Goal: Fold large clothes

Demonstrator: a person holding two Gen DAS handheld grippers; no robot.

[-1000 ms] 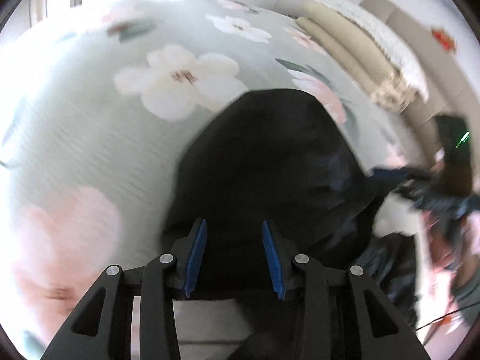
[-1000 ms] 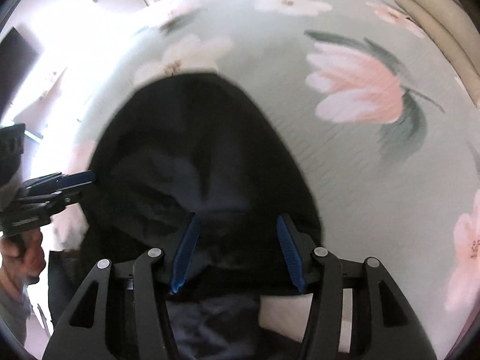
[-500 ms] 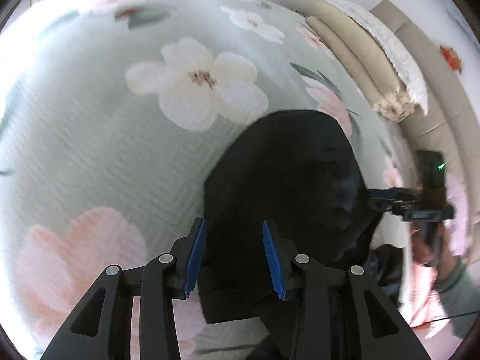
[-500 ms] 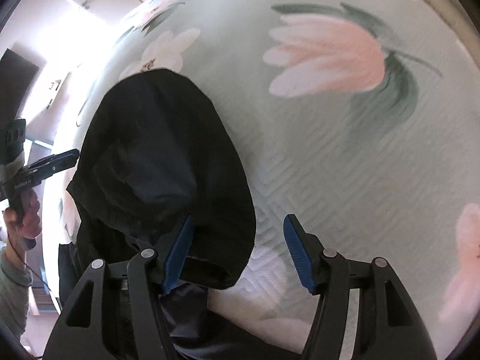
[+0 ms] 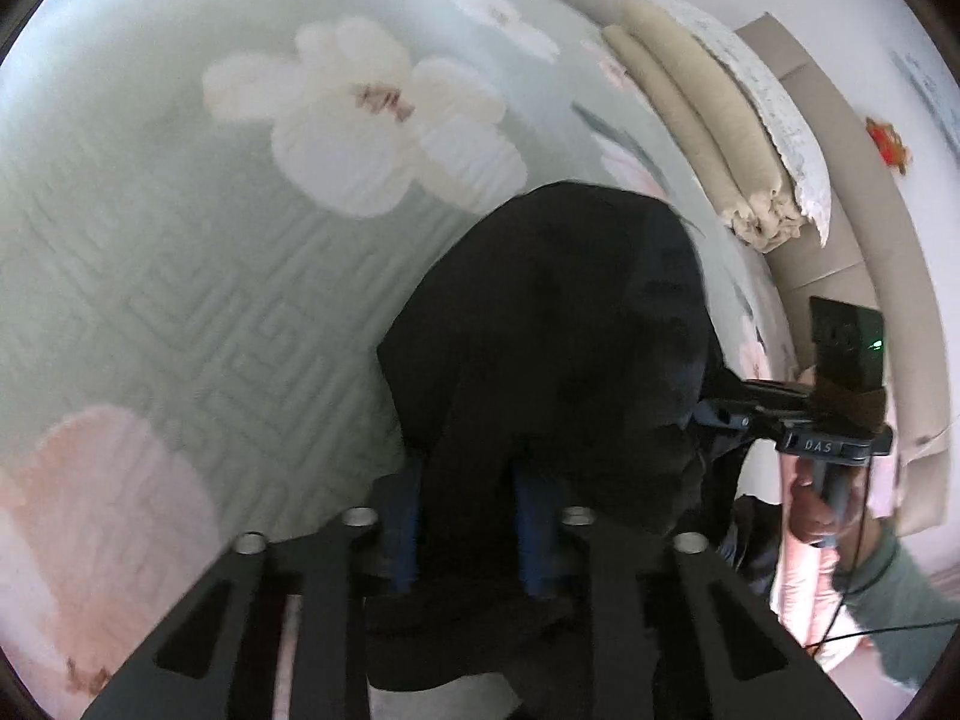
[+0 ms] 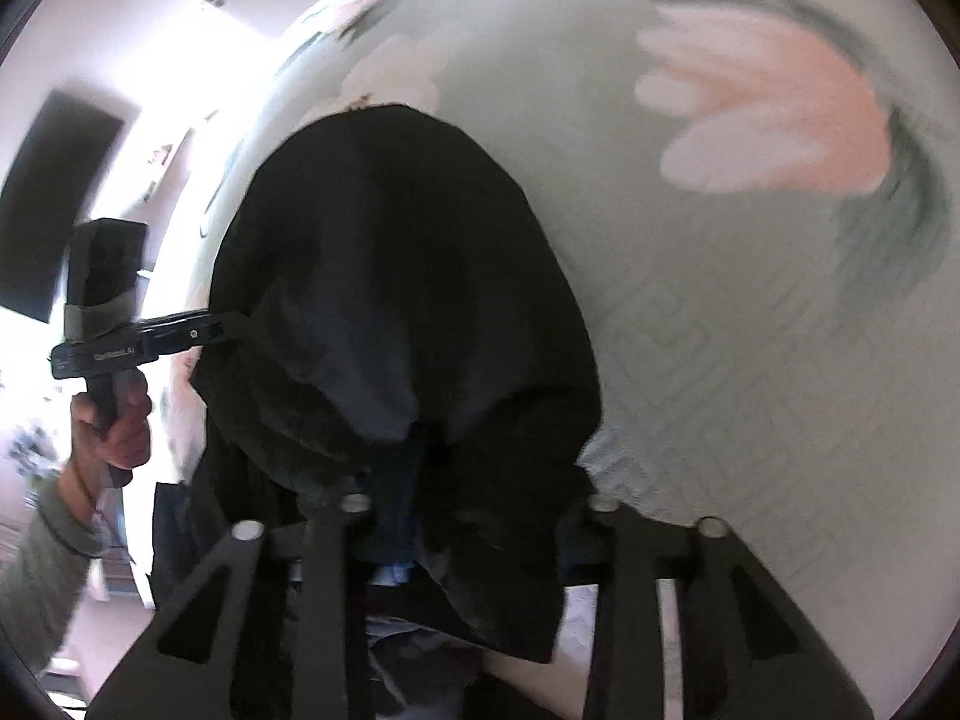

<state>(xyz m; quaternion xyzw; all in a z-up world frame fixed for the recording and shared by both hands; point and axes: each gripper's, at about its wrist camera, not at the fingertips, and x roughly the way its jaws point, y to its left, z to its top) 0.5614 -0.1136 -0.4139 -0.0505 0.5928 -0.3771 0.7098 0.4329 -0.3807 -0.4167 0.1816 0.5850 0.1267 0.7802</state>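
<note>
A black garment (image 5: pixel 552 324) lies bunched on a floral bedspread (image 5: pixel 180 252). My left gripper (image 5: pixel 468 516) has its near edge between the blue pads, with cloth draped over the fingertips. In the right wrist view the same garment (image 6: pixel 396 276) covers my right gripper (image 6: pixel 456 480); its pads are mostly hidden under the fabric. Each view shows the other gripper reaching into the garment's side: the right one (image 5: pixel 714 414) in the left wrist view, the left one (image 6: pixel 234 324) in the right wrist view.
Rolled beige bedding (image 5: pixel 702 120) with a white lace cover lies along the far right of the bed. A cardboard box (image 5: pixel 840 192) stands behind it. A dark screen (image 6: pixel 54 204) hangs on the wall at left, next to a bright window.
Both grippers have moved into the garment's near edge, and cloth now covers their pads. The left jaws have narrowed onto the fabric. The garment has bunched up towards me.
</note>
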